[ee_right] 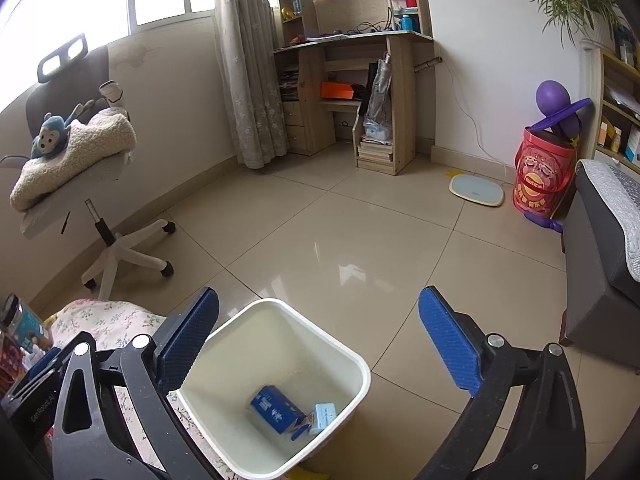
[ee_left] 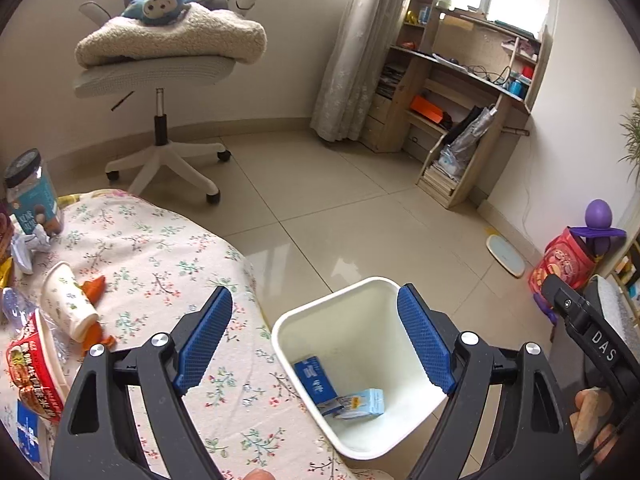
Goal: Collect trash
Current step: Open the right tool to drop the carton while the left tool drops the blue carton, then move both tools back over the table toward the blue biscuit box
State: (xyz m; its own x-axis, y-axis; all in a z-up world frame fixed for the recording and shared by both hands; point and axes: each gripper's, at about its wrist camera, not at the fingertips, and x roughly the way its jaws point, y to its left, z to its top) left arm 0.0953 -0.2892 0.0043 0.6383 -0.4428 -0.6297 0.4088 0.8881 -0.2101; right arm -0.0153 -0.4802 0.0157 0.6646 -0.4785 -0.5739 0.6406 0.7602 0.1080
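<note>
A white trash bin [ee_left: 288, 344] [ee_right: 352, 356] stands on the floor beside the table. Inside it lie a dark blue carton [ee_left: 316, 384] [ee_right: 272, 408] and a light blue carton [ee_left: 362, 402] [ee_right: 324, 418]. My left gripper [ee_left: 316, 336] hangs open over the bin's near edge, nothing between its blue pads [ee_left: 204, 344]. My right gripper [ee_right: 320, 340] is open above the bin, also empty. On the floral tablecloth [ee_left: 168, 264] lie a toppled paper cup [ee_left: 68, 304], an orange wrapper [ee_left: 96, 286], a red instant-noodle bowl [ee_left: 36, 372], a plastic bottle [ee_left: 16, 308] and a jar [ee_left: 32, 196].
An office chair [ee_left: 160, 80] [ee_right: 80, 184] with a blanket and a plush monkey stands beyond the table. A wooden desk [ee_left: 460, 92] [ee_right: 352, 92], a curtain [ee_right: 248, 60], a scale [ee_right: 476, 190], a red drum [ee_right: 540, 172] and a grey seat [ee_right: 600, 264] ring the tiled floor [ee_right: 340, 240].
</note>
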